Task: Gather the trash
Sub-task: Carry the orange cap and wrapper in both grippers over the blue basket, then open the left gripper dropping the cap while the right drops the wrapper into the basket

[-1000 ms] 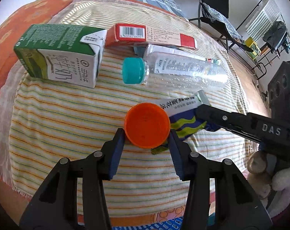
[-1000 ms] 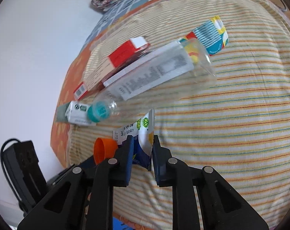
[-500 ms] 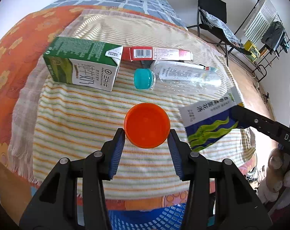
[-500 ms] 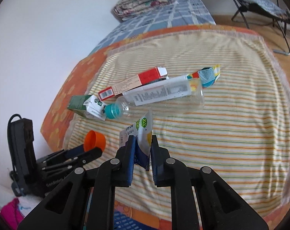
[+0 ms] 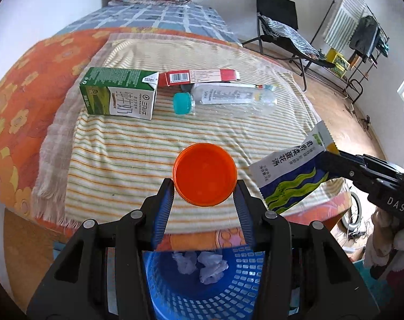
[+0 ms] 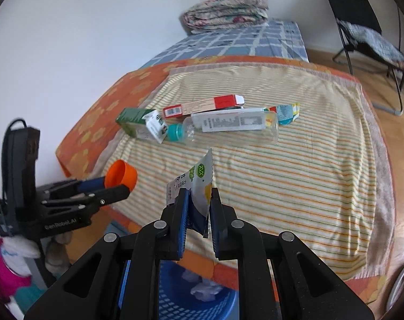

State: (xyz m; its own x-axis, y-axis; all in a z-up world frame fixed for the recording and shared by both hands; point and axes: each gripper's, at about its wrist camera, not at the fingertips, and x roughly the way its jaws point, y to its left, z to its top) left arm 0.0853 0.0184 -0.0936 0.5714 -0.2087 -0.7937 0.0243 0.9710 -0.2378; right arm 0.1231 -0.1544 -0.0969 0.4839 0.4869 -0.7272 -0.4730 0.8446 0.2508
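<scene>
Landmark: bed with striped cloth spread over an orange floral blanket. Blue checked sheet covers the bed's far end; a folded quilt sits on it against the white wall. Black folding chair stands on the wooden floor beyond the bed's far corner; drying rack stands past the chair.

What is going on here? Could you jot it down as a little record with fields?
Left gripper: shut on orange cap
Right gripper: shut on snack wrapper
Below the grippers: blue basket holding crumpled paper
Left on the striped cloth: milk carton, red box, clear bottle, a small colourful wrapper
Background: folded blanket, black chair
</scene>
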